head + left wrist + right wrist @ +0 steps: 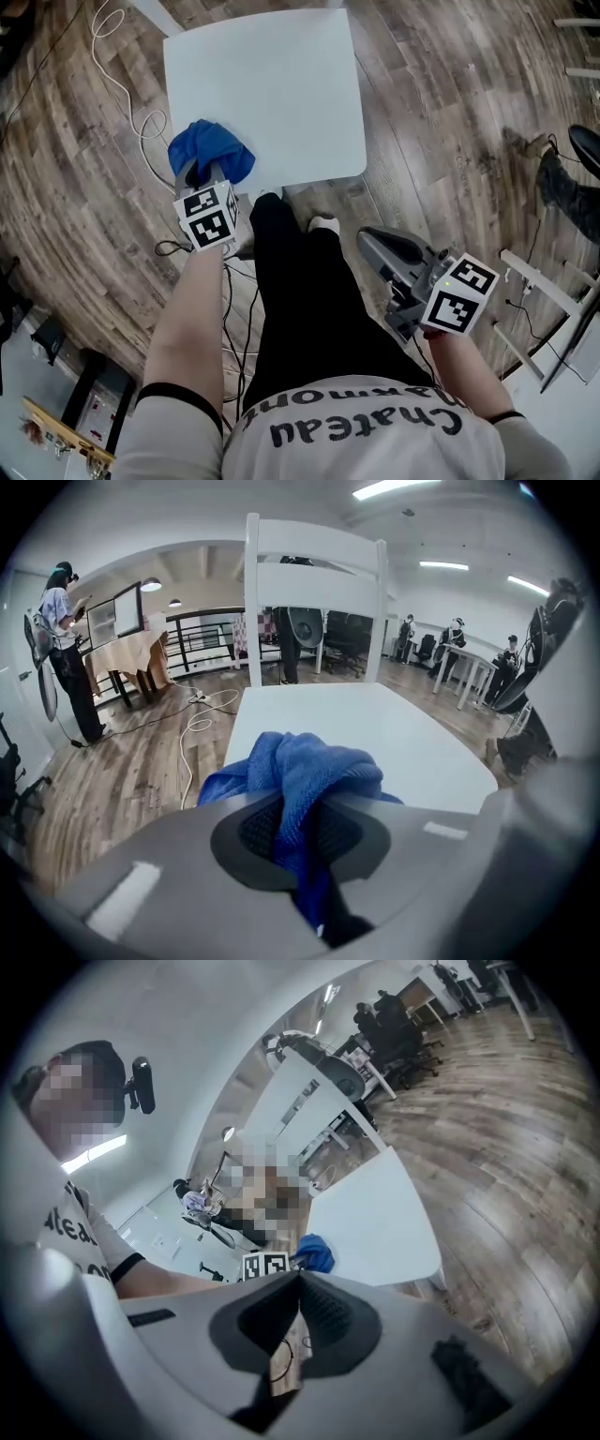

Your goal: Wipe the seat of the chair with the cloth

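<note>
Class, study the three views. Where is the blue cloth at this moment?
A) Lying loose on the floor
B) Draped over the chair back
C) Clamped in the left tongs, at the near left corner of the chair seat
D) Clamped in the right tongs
C: the left gripper view shows the blue cloth pinched in the left tongs at the white seat, while the right tongs hold nothing.

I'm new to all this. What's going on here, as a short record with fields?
Cloth: blue, bunched, at the seat's near left edge
Left gripper: shut on the cloth
Right gripper: shut, empty, held off the seat
Chair seat: white, nothing on it but the cloth
Floor: wood planks
</note>
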`<state>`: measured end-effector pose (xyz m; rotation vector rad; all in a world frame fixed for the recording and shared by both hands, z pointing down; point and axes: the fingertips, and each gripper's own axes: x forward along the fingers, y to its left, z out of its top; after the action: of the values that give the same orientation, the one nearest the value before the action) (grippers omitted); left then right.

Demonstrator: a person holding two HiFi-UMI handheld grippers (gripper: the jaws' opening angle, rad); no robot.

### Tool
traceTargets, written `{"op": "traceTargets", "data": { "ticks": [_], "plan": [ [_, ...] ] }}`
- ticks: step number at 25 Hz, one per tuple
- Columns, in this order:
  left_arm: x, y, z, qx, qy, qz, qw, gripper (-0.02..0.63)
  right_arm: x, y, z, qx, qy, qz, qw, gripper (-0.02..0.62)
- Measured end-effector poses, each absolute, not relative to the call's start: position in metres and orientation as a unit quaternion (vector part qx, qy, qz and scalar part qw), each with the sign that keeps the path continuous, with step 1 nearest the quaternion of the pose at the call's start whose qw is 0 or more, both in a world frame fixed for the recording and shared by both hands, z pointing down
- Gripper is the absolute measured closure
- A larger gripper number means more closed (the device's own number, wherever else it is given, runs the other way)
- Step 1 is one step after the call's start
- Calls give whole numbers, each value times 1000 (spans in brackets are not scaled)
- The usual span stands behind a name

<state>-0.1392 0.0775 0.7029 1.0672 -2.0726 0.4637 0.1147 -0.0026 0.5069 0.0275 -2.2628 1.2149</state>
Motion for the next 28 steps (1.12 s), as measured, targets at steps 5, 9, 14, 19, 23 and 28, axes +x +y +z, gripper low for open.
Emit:
{"op": "traceTargets", "data": {
  "ticks": [5, 9, 14, 19, 23, 28],
  "plan": [
    [-110, 42, 705, 448, -793, 200, 361, 577, 152, -23, 517, 44, -841, 470, 263, 581],
    [-77, 8, 703, 473, -780, 195, 359, 577, 169, -31, 516, 57, -841, 480, 245, 581],
    [-35, -39, 703, 515, -755, 197, 353, 577, 200, -48, 519, 85, -836, 492, 229, 581],
    [18, -86, 703, 563, -725, 195, 345, 577, 227, -64, 527, 114, -829, 503, 218, 581],
    [52, -115, 702, 596, -698, 198, 345, 577, 237, -61, 529, 120, -824, 511, 214, 581],
    [96, -148, 698, 640, -657, 177, 358, 575, 249, -68, 530, 142, -818, 517, 208, 581]
  ]
}}
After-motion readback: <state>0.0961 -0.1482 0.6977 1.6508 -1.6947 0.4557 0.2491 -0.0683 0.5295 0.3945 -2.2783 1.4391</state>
